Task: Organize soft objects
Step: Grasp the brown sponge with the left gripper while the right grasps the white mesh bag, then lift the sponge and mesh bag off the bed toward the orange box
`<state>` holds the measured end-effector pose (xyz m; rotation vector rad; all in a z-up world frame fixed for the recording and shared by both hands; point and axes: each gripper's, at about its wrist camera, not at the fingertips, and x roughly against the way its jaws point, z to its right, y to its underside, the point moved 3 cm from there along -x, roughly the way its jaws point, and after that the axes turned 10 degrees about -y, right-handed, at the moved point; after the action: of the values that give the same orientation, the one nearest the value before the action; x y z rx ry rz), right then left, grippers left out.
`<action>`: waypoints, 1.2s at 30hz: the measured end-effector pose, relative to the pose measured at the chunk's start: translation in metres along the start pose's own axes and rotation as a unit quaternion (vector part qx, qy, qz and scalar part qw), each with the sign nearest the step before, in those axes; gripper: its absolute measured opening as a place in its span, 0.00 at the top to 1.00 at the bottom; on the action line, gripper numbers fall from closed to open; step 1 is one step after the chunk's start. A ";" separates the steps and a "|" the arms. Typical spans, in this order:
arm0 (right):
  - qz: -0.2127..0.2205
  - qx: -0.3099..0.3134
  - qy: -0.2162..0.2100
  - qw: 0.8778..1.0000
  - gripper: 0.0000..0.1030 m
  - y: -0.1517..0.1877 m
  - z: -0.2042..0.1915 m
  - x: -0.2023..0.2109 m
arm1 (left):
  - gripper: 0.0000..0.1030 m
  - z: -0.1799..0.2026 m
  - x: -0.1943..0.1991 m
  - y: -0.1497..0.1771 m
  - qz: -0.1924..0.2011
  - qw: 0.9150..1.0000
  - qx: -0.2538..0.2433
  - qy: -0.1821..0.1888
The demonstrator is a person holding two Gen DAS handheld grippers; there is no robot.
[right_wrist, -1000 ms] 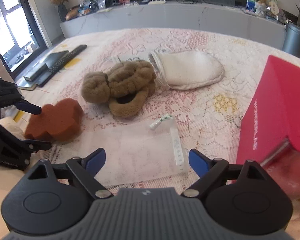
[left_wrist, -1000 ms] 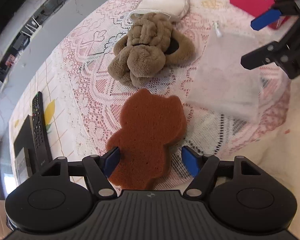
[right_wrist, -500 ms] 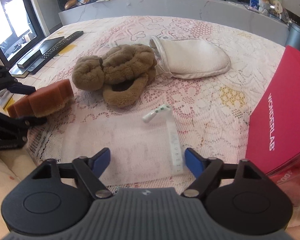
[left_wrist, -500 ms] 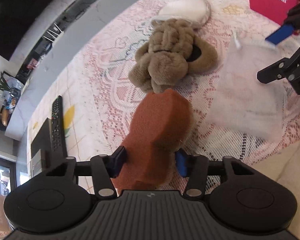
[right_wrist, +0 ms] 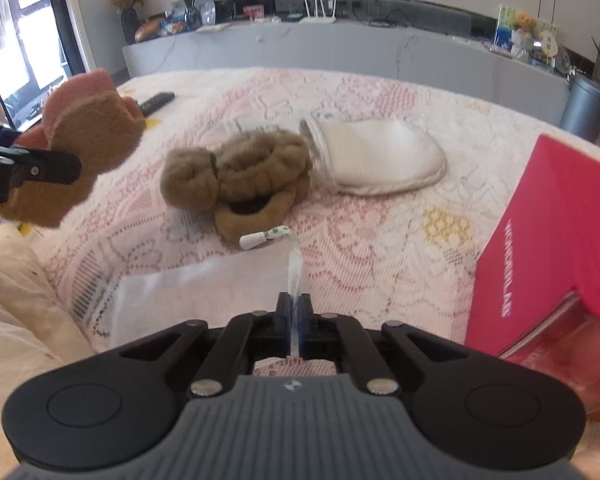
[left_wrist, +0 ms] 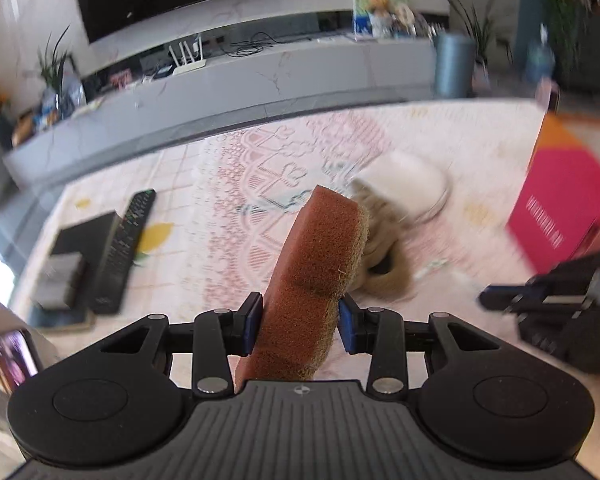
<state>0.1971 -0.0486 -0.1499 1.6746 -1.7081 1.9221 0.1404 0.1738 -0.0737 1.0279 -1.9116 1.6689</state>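
**Sponge and bag both gripped**

Sponge (left_wrist: 316, 276), brown and bear-shaped, is clamped edge-up in the left gripper (left_wrist: 300, 322), whose jaws have just been closing, above the lace tablecloth (right_wrist: 364, 248). The right gripper (right_wrist: 295, 322) has just pinched together on the clear bag (right_wrist: 220, 288). The plush toy (right_wrist: 244, 176) lies behind.

The sponge (left_wrist: 312, 280) hides most of the brown plush toy (left_wrist: 384, 264) behind it in the left wrist view, and the sponge's bottom end goes down behind the gripper's black body. That whole view is blurry. The words on the red box (left_wrist: 560, 220), right of the sponge, cannot be read. In the right wrist view the box (right_wrist: 556, 240) is cut off by the right edge. The clear bag's (right_wrist: 204, 292) near edge is hidden under the right gripper (right_wrist: 294, 320).
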 end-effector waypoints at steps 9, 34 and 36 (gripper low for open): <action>0.074 0.000 0.008 0.997 1.00 -0.008 -0.003 0.073 | 0.57 0.030 0.035 0.013 -0.005 0.995 0.084 0.060; -0.087 0.150 -0.038 0.984 0.32 0.050 0.015 0.042 | 0.59 0.072 0.031 0.071 -0.010 0.992 0.105 0.071; -0.094 0.152 -0.047 0.983 0.27 0.049 0.016 0.033 | 0.59 0.072 0.026 0.072 -0.015 0.992 0.109 0.070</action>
<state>0.1620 -0.0978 -0.1614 1.9752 -1.2740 2.1260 0.0815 0.0986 -0.1180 0.9850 -1.6457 1.9100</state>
